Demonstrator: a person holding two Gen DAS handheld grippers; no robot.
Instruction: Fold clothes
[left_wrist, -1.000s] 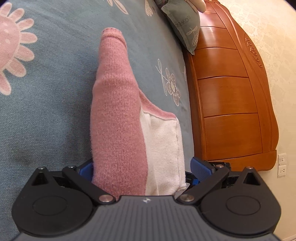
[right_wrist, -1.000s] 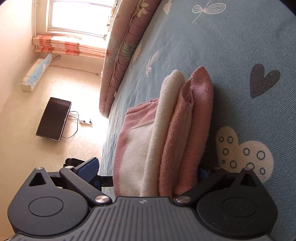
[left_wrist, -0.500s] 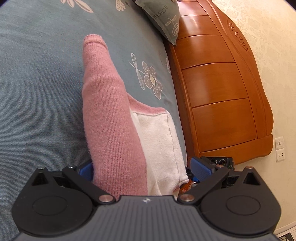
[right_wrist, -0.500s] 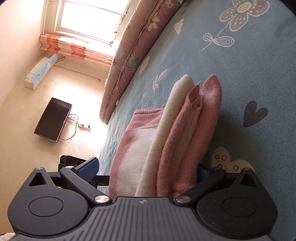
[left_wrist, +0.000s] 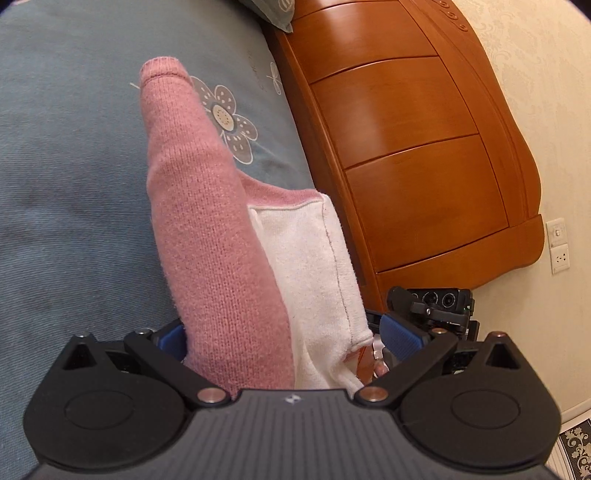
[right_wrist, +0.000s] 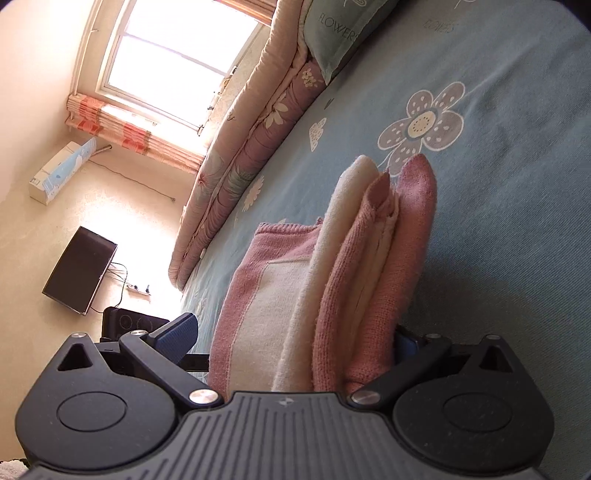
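**A:** Left wrist view first: the left hand-held gripper (left_wrist: 284, 338) has its blue pads spread wide around a folded pink-and-cream sweater (left_wrist: 221, 266), a fuzzy knit bundle. Whether the pads actually press the cloth, I cannot tell.

**B:** The sweater stands over the blue-grey bedsheet (left_wrist: 66, 155), soft fabric printed with a flower (left_wrist: 231, 120). Its rounded pink end points far from the camera.

**A:** To the right, a glossy orange-brown wooden headboard (left_wrist: 413, 155) with curved panels, and a wall socket (left_wrist: 558, 245) on cream textured wallpaper.

**B:** Now the right wrist view. The right hand-held gripper (right_wrist: 291, 338) is also spread, with the layers stacked between: cream, pink rib, pink again. The left pad (right_wrist: 179, 332) stands clear of the cloth; the right one is mostly hidden behind it.

**A:** Far left, a bright window (right_wrist: 173, 55), a dark flat screen (right_wrist: 79, 269), and a rolled floral quilt (right_wrist: 251, 140) along the bed.
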